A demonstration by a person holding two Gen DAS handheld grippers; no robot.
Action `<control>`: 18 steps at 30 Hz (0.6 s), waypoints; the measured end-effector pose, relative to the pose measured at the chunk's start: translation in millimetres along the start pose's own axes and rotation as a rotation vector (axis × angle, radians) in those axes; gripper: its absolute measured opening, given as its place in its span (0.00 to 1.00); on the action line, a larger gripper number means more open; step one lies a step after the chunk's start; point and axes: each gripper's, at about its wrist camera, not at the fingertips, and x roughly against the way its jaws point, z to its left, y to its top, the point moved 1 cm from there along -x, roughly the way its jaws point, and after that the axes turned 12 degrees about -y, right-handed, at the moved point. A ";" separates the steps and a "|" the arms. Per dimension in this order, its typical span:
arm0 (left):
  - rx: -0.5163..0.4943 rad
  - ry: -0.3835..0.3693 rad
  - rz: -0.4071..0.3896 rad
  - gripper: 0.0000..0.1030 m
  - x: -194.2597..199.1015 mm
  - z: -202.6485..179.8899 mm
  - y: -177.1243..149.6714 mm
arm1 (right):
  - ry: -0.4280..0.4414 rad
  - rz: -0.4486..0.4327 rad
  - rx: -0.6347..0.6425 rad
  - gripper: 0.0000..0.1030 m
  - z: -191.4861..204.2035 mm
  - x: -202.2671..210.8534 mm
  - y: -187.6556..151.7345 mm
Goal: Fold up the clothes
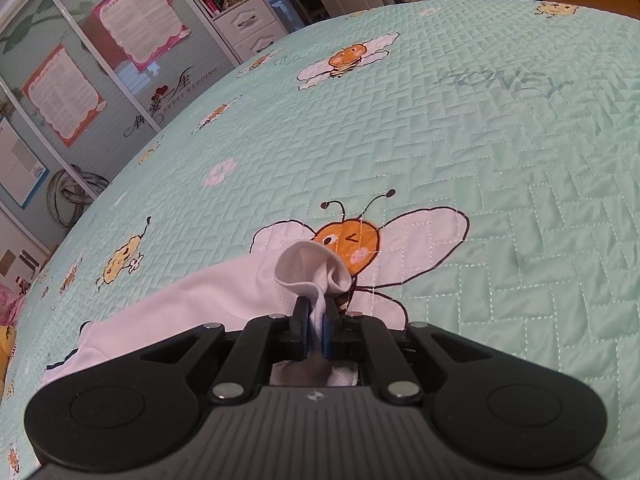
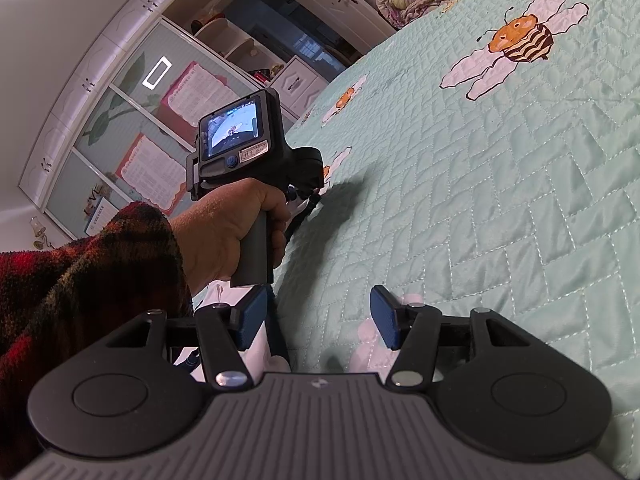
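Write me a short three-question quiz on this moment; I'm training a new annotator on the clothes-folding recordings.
1. True or false: the left tongs are shut on a bunched fold of the white garment.
2. Multiple choice: the right tongs are A) shut on the garment, B) open with nothing between the pads, C) out of view.
3. Fill in: the garment lies on a mint-green quilted bedspread printed with cartoon ____.

Key: 1 true; 2 B; 3 bees.
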 end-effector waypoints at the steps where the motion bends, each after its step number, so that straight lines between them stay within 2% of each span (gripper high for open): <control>1: -0.002 -0.001 0.001 0.05 -0.2 0.1 -0.1 | 0.000 0.000 0.000 0.56 0.2 -0.1 0.0; 18: 0.008 -0.008 -0.001 0.03 -1.6 -0.6 -0.5 | 0.003 0.001 -0.002 0.56 0.6 -0.7 2.1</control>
